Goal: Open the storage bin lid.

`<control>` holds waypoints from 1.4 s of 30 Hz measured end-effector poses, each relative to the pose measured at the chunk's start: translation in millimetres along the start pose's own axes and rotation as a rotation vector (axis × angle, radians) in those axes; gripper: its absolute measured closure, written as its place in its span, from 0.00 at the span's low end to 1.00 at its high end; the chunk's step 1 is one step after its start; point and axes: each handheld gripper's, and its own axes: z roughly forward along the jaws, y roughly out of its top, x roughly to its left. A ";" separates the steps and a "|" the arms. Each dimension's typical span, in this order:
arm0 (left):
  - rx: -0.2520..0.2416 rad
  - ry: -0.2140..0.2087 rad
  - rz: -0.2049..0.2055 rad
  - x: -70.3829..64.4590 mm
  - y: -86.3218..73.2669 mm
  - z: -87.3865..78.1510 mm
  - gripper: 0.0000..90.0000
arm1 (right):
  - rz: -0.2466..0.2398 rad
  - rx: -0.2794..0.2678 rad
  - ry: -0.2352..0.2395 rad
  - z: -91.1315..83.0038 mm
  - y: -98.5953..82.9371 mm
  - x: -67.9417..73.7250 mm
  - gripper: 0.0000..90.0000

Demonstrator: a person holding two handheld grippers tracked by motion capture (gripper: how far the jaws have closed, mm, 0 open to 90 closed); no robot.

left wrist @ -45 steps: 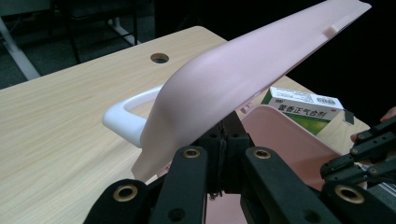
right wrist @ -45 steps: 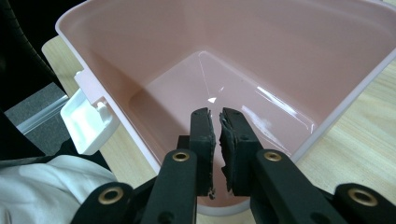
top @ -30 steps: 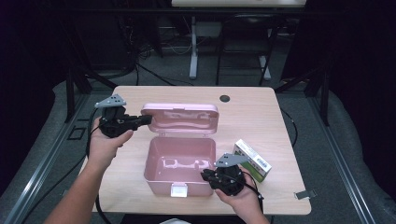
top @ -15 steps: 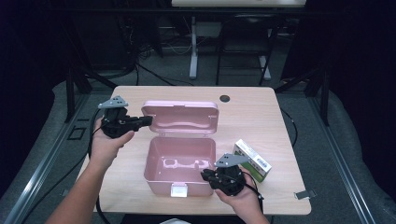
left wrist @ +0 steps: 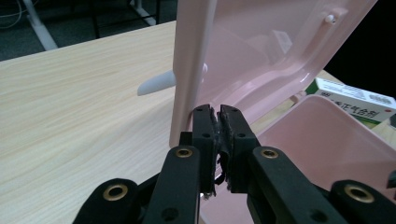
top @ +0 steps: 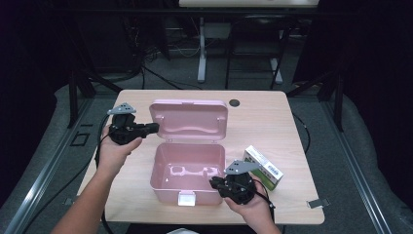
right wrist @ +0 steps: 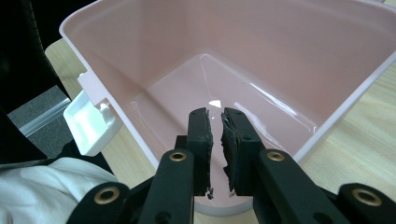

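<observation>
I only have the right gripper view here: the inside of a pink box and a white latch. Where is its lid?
Observer: The lid stands open behind the box.
Operator: Is the left gripper holding it?
Observer: The left gripper has its jaws shut, with the tips at the lid's left edge. I cannot tell whether they touch it.
Operator: Anything beside the box?
Observer: A green-and-white carton lies on the table to the box's right, next to the right gripper.

Black left gripper (top: 152, 127), black right gripper (top: 214, 183), grey three-cornered plates, brass-ringed screws, black cables
</observation>
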 end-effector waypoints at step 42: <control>0.090 0.019 -0.069 20.4 -33.7 40.4 0.94 | 0.020 -0.013 0.006 -0.1 -1.1 -2.0 0.94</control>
